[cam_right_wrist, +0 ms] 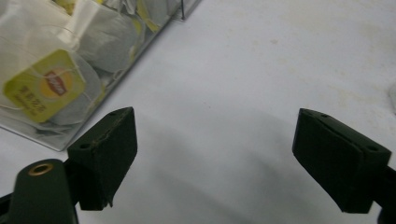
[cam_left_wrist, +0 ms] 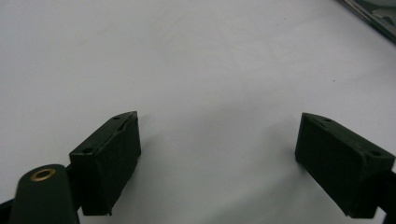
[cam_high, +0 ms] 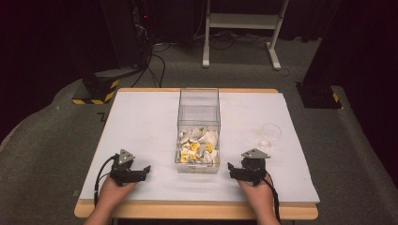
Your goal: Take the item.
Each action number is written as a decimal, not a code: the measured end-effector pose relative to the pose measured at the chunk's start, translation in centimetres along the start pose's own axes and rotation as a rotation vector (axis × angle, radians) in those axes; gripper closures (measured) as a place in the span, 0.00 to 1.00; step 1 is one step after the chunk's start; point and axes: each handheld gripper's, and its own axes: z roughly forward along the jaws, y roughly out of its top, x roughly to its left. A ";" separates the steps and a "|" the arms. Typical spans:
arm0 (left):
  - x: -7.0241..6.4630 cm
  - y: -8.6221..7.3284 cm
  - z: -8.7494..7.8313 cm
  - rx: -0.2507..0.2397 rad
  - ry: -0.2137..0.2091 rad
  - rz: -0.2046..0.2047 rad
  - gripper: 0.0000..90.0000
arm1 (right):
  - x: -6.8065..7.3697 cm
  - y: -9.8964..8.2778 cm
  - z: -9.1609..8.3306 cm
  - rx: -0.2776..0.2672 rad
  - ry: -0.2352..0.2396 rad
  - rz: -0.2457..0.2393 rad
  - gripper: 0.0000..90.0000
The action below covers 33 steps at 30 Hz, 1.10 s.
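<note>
Both my grippers sit nearest me, left gripper (cam_high: 141, 171) at seven o'clock, right gripper (cam_high: 233, 169) at five, jaws spread wide, holding nothing. On the white table (cam_high: 141, 117) the clear box (cam_high: 199, 112) runs six-to-twelve between them, teabags (cam_high: 199, 146) heaped at its near end. Small clear cup (cam_high: 271, 132) at three o'clock, closer to my right.

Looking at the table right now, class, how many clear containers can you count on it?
2. A tall clear box holding tea bags stands at the centre; a small clear cup stands to its right, beyond the right claw.
</note>
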 end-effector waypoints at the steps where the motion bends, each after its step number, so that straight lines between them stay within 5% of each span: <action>1: 0.0 0.0 0.0 -0.001 0.000 0.002 0.16 | 0.1 0.1 -0.1 -0.010 0.009 -0.012 0.19; 33: 0.0 0.0 0.0 -0.002 0.001 0.003 0.16 | 0.7 1.5 -2.2 -0.117 0.041 -0.032 0.20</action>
